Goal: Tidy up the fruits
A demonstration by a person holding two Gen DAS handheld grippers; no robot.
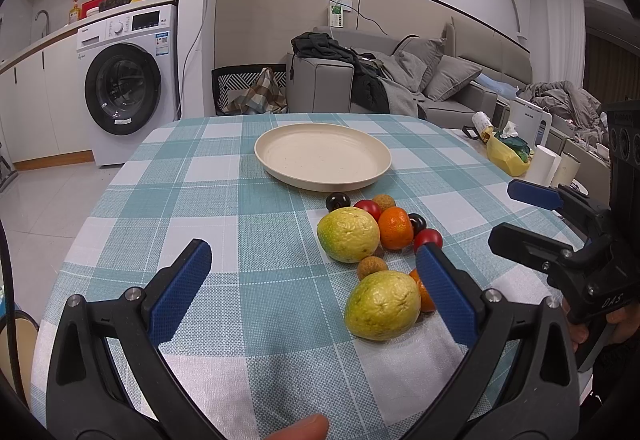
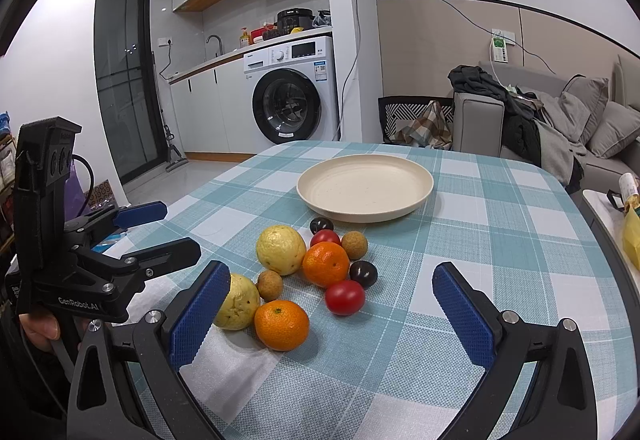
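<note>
A cream plate (image 1: pixel 322 156) (image 2: pixel 365 185) lies bare on the checked tablecloth. In front of it sits a cluster of fruit: two yellow-green guavas (image 1: pixel 348 234) (image 2: pixel 280 249), two oranges (image 2: pixel 282 325) (image 1: pixel 395 227), two red tomatoes (image 2: pixel 345 297), dark plums (image 2: pixel 363 273) and small brown longans (image 2: pixel 354 244). My left gripper (image 1: pixel 316 290) stands open above the cloth, its right finger beside the near guava (image 1: pixel 383 305). My right gripper (image 2: pixel 334 310) is open too, hovering over the near side of the cluster. Neither holds anything.
The round table (image 1: pixel 200 176) drops off at left toward a tiled floor and a washing machine (image 1: pixel 128 88). A side table with a yellow bag (image 1: pixel 506 156) and paper rolls stands at right. A grey sofa (image 1: pixel 400 80) lies behind.
</note>
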